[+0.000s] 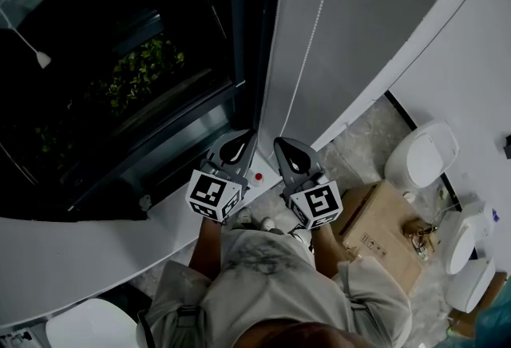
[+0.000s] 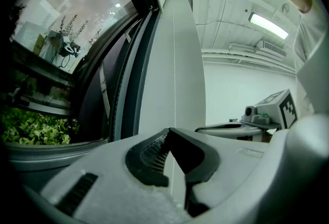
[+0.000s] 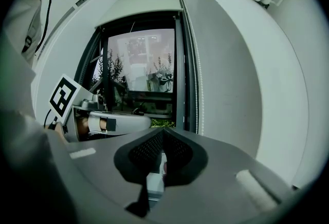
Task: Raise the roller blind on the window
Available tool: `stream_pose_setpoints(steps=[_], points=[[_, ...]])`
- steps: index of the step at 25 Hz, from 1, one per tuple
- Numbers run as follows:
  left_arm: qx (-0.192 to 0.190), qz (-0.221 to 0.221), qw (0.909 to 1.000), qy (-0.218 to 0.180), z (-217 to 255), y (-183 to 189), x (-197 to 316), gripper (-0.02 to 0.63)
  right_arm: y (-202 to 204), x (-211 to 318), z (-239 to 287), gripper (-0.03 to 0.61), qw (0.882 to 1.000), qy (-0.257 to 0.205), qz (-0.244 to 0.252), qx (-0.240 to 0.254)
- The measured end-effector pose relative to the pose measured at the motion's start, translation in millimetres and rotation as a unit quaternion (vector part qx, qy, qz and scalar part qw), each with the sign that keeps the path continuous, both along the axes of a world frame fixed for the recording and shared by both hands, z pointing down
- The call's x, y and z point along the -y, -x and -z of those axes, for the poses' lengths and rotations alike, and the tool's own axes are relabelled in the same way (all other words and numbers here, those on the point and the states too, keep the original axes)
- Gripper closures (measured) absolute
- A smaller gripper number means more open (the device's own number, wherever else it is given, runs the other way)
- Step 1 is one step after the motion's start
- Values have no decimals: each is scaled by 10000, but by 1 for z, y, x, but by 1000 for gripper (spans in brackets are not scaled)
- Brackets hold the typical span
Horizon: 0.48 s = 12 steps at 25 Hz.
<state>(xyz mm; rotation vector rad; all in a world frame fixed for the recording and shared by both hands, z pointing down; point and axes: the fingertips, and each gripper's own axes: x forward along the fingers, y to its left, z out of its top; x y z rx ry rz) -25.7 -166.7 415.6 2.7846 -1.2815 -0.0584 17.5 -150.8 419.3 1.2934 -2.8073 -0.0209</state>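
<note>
Bead chain (image 1: 314,27) right of window (image 1: 120,59)

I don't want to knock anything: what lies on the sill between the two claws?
A small red round knob on the white sill, between the left claw and right claw; the head view shows it.

The roller blind (image 3: 144,4) is showing as a pale band across the top edge of the window (image 3: 139,71). It is leaving most of the dark-framed glass uncovered, with green plants showing outside. Its white bead chain (image 3: 200,89) is hanging straight down in two thin strands along the window's right edge, just beside the frame, lying against the pale side wall.
</note>
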Motion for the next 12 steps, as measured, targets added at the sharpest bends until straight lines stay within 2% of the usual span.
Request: stream_pose_setpoints(steps=[12], points=[[-14,22,10000,33,-2,-1,5,607,-2,5,3,571,10000,-66,-20,-10]])
